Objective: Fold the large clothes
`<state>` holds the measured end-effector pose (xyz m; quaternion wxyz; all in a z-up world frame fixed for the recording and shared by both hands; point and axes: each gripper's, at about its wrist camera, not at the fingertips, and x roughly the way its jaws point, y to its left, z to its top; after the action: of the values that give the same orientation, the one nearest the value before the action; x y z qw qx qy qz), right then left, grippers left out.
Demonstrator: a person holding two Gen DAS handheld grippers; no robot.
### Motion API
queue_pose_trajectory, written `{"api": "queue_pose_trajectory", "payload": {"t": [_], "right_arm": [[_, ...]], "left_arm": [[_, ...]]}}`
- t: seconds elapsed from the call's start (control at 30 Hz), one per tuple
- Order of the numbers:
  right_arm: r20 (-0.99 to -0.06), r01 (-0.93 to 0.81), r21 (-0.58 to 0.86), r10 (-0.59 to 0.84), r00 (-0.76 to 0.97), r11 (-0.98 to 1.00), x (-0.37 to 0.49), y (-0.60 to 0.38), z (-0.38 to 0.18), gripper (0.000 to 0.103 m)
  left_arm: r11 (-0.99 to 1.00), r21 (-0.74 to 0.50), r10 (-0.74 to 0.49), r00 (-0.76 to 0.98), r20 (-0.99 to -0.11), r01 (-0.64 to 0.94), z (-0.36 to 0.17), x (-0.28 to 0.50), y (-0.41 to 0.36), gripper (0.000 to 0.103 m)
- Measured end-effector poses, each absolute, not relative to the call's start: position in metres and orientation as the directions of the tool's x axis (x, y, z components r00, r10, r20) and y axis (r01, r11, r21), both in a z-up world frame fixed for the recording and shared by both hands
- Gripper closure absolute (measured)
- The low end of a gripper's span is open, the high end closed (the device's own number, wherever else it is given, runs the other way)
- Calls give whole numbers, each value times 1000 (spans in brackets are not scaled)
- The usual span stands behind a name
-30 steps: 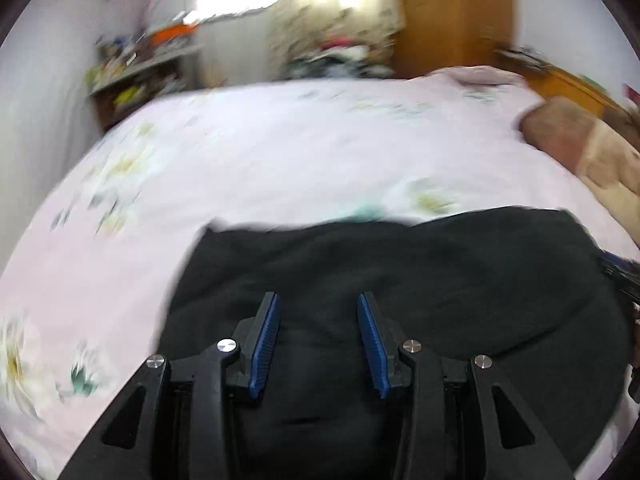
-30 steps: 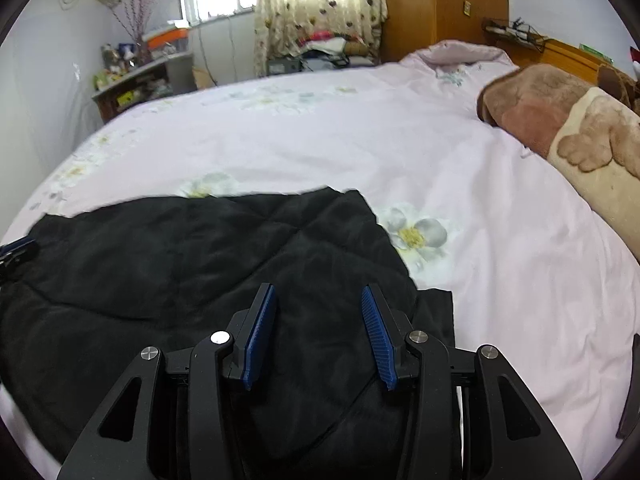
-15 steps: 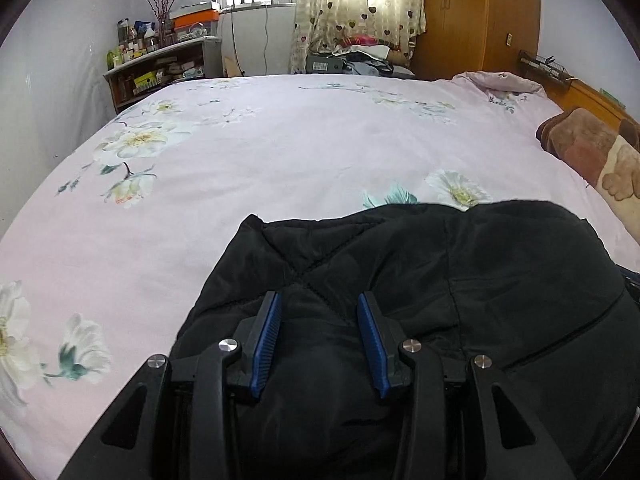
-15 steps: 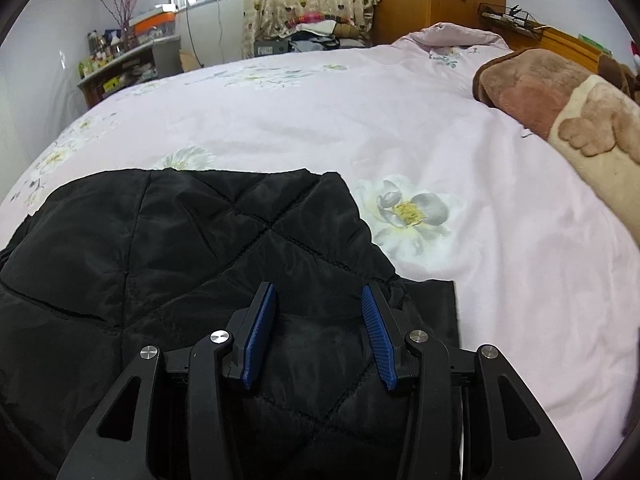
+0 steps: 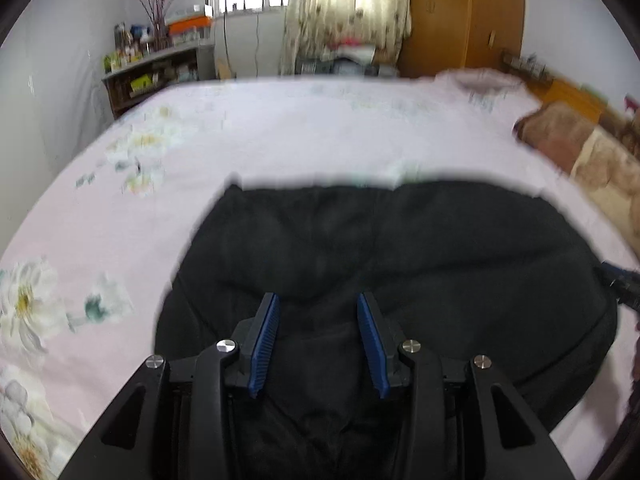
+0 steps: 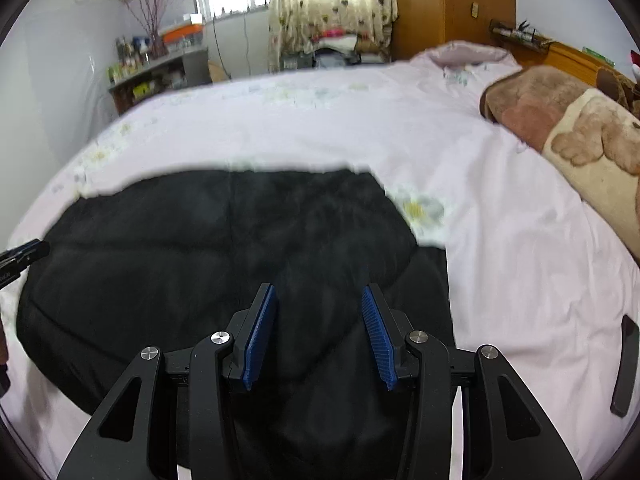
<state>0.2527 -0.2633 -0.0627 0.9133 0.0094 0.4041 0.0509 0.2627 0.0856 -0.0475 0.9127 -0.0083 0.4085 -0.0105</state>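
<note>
A black quilted jacket (image 5: 400,264) lies spread flat on a pink flowered bedspread (image 5: 280,136). My left gripper (image 5: 318,304) hovers over the jacket's left part, its blue pads apart, with only the fabric lying below them. At that view's right edge the tip of the other gripper (image 5: 620,280) shows. My right gripper (image 6: 318,292) stands over the right part of the jacket (image 6: 220,248), jaws equally apart and nothing pinched. The left gripper's tip (image 6: 24,254) shows at this view's left edge. The near hem of the jacket is hidden under both grippers.
A brown and cream plush blanket (image 6: 560,128) lies along the bed's right side. Behind the bed are a cluttered shelf (image 5: 160,72), a curtained window (image 5: 344,12) and a wooden wardrobe (image 5: 464,16). A dark curved strip (image 6: 626,364) shows at the right edge.
Both grippers have drawn back toward the near side of the bed, so more of the jacket shows ahead of them. The jacket has stayed in place and the jaws keep the same gap.
</note>
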Motion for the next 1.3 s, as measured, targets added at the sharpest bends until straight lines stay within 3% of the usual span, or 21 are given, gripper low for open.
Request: {"api": "queue_pose_trajectory", "payload": {"t": [0.13,0.5,0.67,0.83,1.3], "right_arm": [[-766,-57,65,86,637,996,261,-275,-85,58],[-761,-59,37,66,645,998,258,-276,-76,58],[-737,-21,71,66,672,997,241,-296,-60,56],[-770,40,114,62,635,993,236,-320,-72,55],[-802,81,317,222,554,945,267,-355,-117,40]], "left_arm": [[1000,-21,-22,662,-749,10,-59,266,84,60],[999,-37,-26,653,-757,-3,-45,260,86,60],[997,-42,10,676,-736,-61,-34,245,112,60],[989,-52,52,652,-756,-139,-46,237,146,60],[969,-187,-55,602,-796,-159,-94,258,168,31]]}}
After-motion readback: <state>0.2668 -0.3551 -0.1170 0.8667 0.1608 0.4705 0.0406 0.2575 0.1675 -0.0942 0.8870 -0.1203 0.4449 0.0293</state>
